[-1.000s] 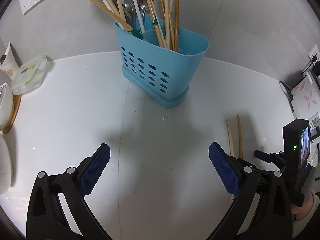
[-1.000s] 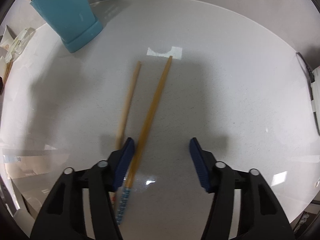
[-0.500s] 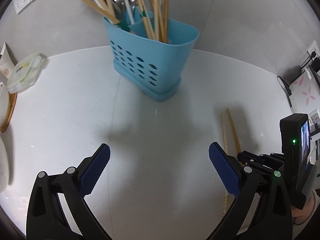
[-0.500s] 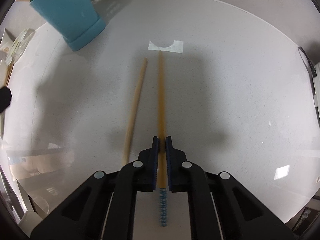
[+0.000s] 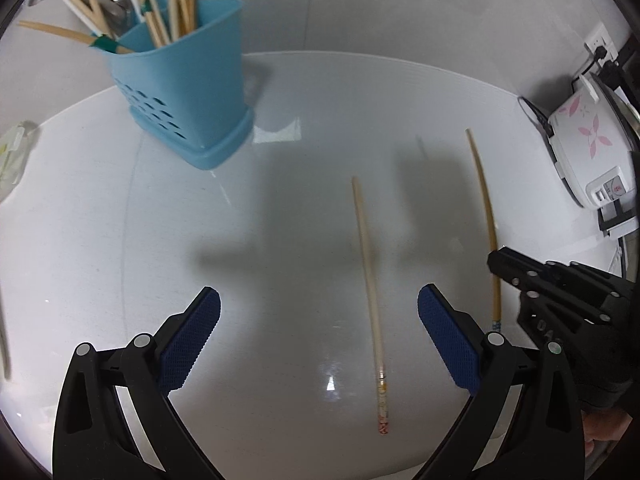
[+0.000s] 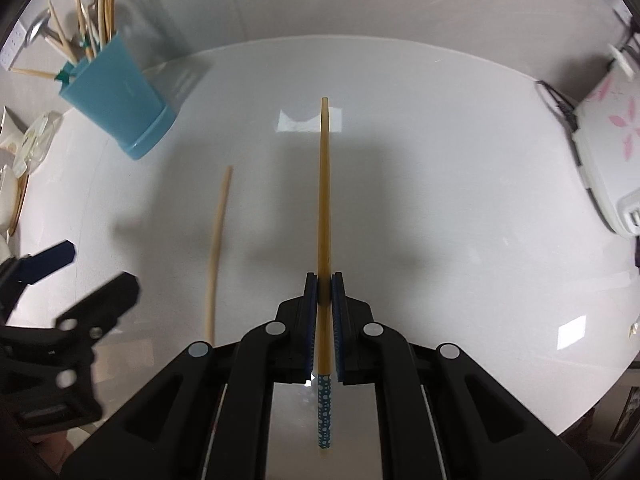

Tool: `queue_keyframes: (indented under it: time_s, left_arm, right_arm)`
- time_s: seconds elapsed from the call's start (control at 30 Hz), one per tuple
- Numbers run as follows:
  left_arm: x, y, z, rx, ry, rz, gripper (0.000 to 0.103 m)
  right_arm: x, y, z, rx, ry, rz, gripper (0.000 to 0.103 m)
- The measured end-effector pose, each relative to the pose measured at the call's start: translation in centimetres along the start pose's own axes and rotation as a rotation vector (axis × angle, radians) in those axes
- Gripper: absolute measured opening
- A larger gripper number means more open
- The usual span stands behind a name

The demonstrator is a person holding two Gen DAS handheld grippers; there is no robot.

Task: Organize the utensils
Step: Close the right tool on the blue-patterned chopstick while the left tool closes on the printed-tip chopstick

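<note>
While right tongs [image 6: 324, 280] clamp it, chopstick [image 6: 324, 200] points forward.

We see soft, even light from above on the white counter [image 5: 120, 240], which carries bright glare patches and broad grey shadows. Fisheye distortion bends the counter's edge and darkens the corners. In the right wrist view the left gripper [image 6: 60, 280] is blurred, and the utensil holder [image 6: 116, 100] looks slightly soft.
</note>
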State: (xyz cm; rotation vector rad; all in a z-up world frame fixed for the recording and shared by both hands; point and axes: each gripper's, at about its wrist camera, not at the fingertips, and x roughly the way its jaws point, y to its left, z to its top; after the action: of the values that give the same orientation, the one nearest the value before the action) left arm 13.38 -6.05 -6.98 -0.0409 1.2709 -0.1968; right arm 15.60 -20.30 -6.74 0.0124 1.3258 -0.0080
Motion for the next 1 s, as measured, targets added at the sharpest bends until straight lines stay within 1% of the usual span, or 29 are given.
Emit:
queue_keyframes:
  time_s: [0.13, 0.23, 0.3, 0.43, 0.6, 0.67, 0.7, 0.8, 0.9, 0.93, 0.97, 1.0]
  left_arm:
    - [1.5, -1.0, -0.1, -0.011, 0.043, -0.008, 0.097]
    - [2.7, -2.1, -0.3, 0.004, 0.065, 0.009, 0.095]
    - [3.5, -2.7, -0.4, 0.017, 0.086, 0.017, 0.091]
    - [5.2, -3.5, -0.7, 0.010, 0.129, 0.041, 0.081]
    - [6.8, -4.4, -1.1, 0.004, 0.176, 0.072, 0.073]
    - [7.3, -4.4, -1.3, -0.003, 0.196, 0.079, 0.067]
    - [7.3, -4.5, -1.3, -0.002, 0.193, 0.088, 0.067]
    - [7.5, -4.8, -1.2, -0.006, 0.193, 0.130, 0.060]
    - [7.6, -5.3, -1.0, -0.023, 0.194, 0.151, 0.047]
    - [7.6, -5.3, -1.0, -0.030, 0.194, 0.158, 0.035]
    - [7.5, -5.4, -0.9, -0.029, 0.197, 0.168, 0.019]
    - [7.3, -5.2, -0.9, -0.027, 0.200, 0.175, 0.011]
  right_arm:
    - [-1.5, -1.2, -0.8, 0.022, -0.026, -0.012, 0.007]
    - [-2.5, -2.6, -1.8, 0.033, -0.039, -0.019, 0.007]
    - [-3.2, -3.2, -2.2, 0.038, -0.050, -0.023, 0.007]
    - [-4.2, -3.8, -2.3, 0.043, -0.072, -0.027, 0.007]
    - [-4.8, -4.4, -2.6, 0.045, -0.090, -0.026, 0.006]
    - [-5.0, -4.6, -2.8, 0.044, -0.092, -0.025, 0.006]
    - [-5.1, -4.8, -2.9, 0.044, -0.092, -0.024, 0.006]
    - [-5.4, -5.2, -3.2, 0.045, -0.092, -0.022, 0.006]
    - [-5.5, -5.7, -3.3, 0.049, -0.093, -0.022, 0.006]
    - [-5.5, -5.8, -3.4, 0.050, -0.093, -0.021, 0.006]
    - [-5.6, -5.9, -3.4, 0.051, -0.094, -0.021, 0.006]
    - [-5.6, -6.0, -3.5, 0.052, -0.094, -0.020, 0.006]
